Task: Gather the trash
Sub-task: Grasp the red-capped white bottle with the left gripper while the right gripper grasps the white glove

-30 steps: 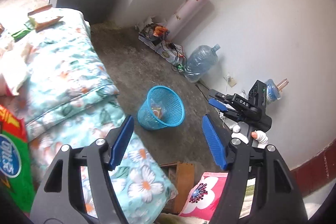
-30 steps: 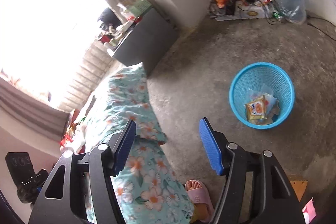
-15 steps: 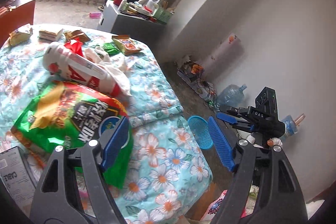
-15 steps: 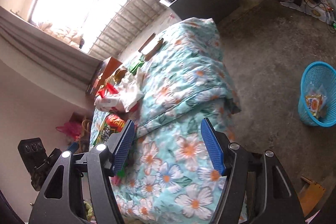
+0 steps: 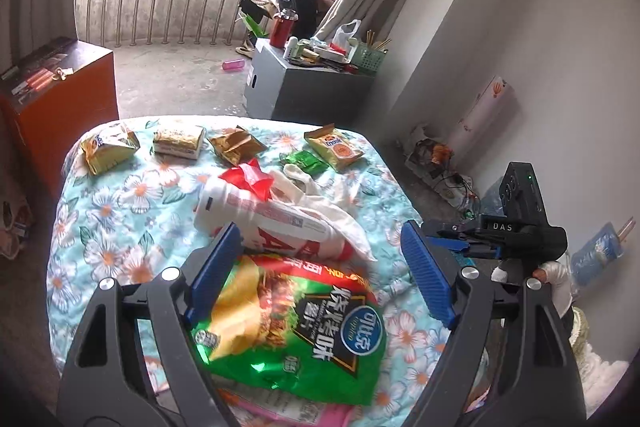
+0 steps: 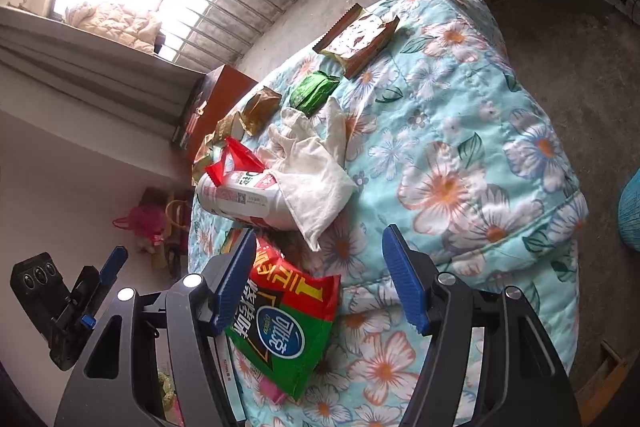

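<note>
Left hand-held gripper (image 5: pixel 320 271), jaws opening, partly hides chip bag (image 5: pixel 304 331).

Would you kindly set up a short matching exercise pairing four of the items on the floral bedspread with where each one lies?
Things:
1. big green chip bag
2. white bottle
3. white cloth
4. small green wrapper

Places:
A. draped over the bottle's right end
B. far side of the floral bedspread, beside the yellow snack packet
C. nearest, in front of the left gripper, whose jaws are opening with nothing pressed between them
D. lying on its side, red plastic scrap on top

Pairs: 1-C, 2-D, 3-A, 4-B
</note>
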Demonstrator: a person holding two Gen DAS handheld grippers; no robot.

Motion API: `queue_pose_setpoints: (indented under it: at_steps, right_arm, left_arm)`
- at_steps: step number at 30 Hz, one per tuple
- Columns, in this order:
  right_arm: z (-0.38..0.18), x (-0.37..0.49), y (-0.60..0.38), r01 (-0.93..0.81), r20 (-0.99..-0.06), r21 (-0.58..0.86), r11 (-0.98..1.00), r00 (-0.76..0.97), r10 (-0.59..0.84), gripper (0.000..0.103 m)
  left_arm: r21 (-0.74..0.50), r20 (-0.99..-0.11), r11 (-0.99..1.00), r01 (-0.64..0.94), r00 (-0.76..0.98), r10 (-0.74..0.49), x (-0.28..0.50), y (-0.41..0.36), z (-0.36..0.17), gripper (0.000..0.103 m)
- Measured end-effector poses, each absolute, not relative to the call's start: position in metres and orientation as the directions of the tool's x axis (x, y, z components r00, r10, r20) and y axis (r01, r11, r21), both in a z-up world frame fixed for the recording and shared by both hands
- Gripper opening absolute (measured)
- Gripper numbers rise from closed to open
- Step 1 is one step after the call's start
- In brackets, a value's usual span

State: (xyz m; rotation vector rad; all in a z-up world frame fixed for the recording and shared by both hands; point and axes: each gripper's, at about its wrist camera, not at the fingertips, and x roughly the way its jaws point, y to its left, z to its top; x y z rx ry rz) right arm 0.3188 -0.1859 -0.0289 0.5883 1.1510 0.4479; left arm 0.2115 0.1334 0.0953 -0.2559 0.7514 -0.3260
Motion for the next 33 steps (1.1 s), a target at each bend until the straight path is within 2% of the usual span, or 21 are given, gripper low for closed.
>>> queue_pose_setpoints:
  at_steps: [6, 8, 15, 17, 20, 25, 31, 33]
  right_arm:
    - [-0.046, 0.367, -0.159, 0.001, -0.751, 0.613, 0.790, 0.311, 0.583, 0.064]
    - [-0.052, 0.382, -0.151, 0.011, -0.763, 0.604, 0.797, 0.296, 0.574, 0.064]
    - [-0.076, 0.418, -0.128, 0.044, -0.810, 0.560, 0.827, 0.235, 0.537, 0.064]
    - [-0.082, 0.424, -0.121, 0.041, -0.824, 0.543, 0.839, 0.220, 0.523, 0.064]
    - [-0.088, 0.430, -0.111, 0.026, -0.838, 0.520, 0.854, 0.207, 0.505, 0.064]
    - [-0.093, 0.431, -0.097, -0.009, -0.851, 0.494, 0.870, 0.199, 0.485, 0.063]
    - [-0.094, 0.426, -0.081, -0.061, -0.881, 0.424, 0.903, 0.204, 0.428, 0.043]
    - [-0.093, 0.426, -0.077, -0.073, -0.887, 0.405, 0.911, 0.211, 0.411, 0.029]
  left_arm:
    - [-0.325, -0.647, 0.926, 0.190, 0.670, -0.364, 0.270, 0.135, 0.083, 0.077]
    - [-0.308, -0.671, 0.932, 0.193, 0.650, -0.356, 0.288, 0.132, 0.074, 0.069]
    - [-0.190, -0.747, 0.958, 0.217, 0.601, -0.284, 0.327, 0.112, 0.043, 0.061]
    - [-0.137, -0.765, 0.965, 0.222, 0.596, -0.245, 0.335, 0.106, 0.035, 0.052]
    - [-0.067, -0.783, 0.971, 0.230, 0.590, -0.194, 0.341, 0.100, 0.026, 0.043]
    - [-0.057, -0.810, 0.970, 0.236, 0.558, -0.183, 0.347, 0.099, 0.013, 0.021]
    - [-0.067, -0.804, 0.971, 0.230, 0.563, -0.189, 0.344, 0.103, 0.011, 0.007]
    - [-0.068, -0.800, 0.970, 0.233, 0.568, -0.192, 0.341, 0.104, 0.012, 0.006]
